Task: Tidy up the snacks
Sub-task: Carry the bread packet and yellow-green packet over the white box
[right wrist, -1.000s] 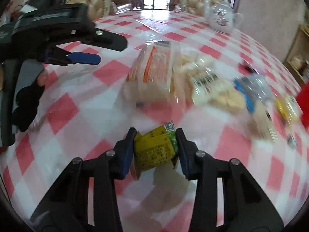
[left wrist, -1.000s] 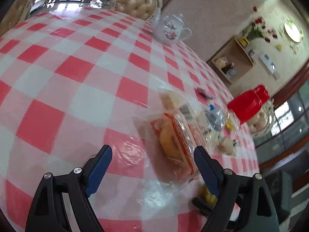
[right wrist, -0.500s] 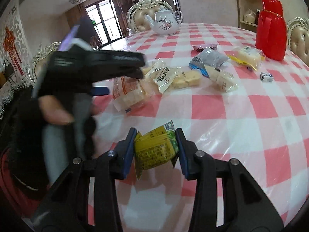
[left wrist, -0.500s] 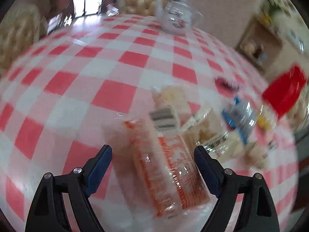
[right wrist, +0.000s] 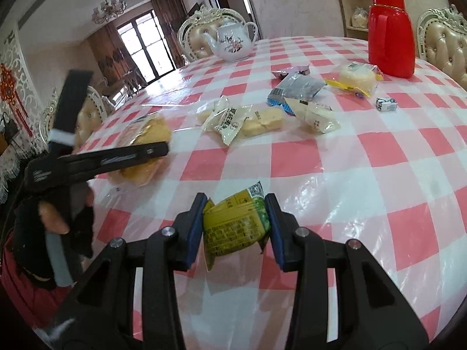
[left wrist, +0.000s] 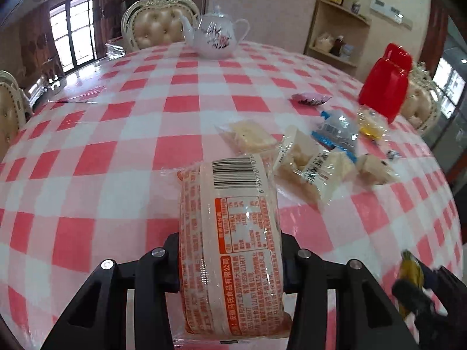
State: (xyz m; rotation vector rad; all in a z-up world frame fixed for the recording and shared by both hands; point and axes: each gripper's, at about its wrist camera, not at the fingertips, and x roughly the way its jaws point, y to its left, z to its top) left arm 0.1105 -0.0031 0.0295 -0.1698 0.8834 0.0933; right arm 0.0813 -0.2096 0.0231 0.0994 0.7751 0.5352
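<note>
Both hand-held grippers are clamped on snacks: the left hand-held gripper (left wrist: pixel 230 259) squeezes an orange-printed cake packet (left wrist: pixel 230 242), the right hand-held gripper (right wrist: pixel 235 227) a small yellow-green packet (right wrist: pixel 233 227). Only the right view shows the gloved left hand (right wrist: pixel 52 224) low at the bench (right wrist: pixel 364 175) edge, its packet's near end lifted; the left view shows that packet's barcode. More snack packets (right wrist: pixel 248 119) lie loose mid-bench, between a white teapot (right wrist: pixel 233 40) and a red jug (right wrist: pixel 391 32).

Tufted cream chairs (right wrist: pixel 204 39), curtained glass doors (right wrist: pixel 143 49), a chandelier (right wrist: pixel 109 8), wooden corner shelf (left wrist: pixel 335 33).
</note>
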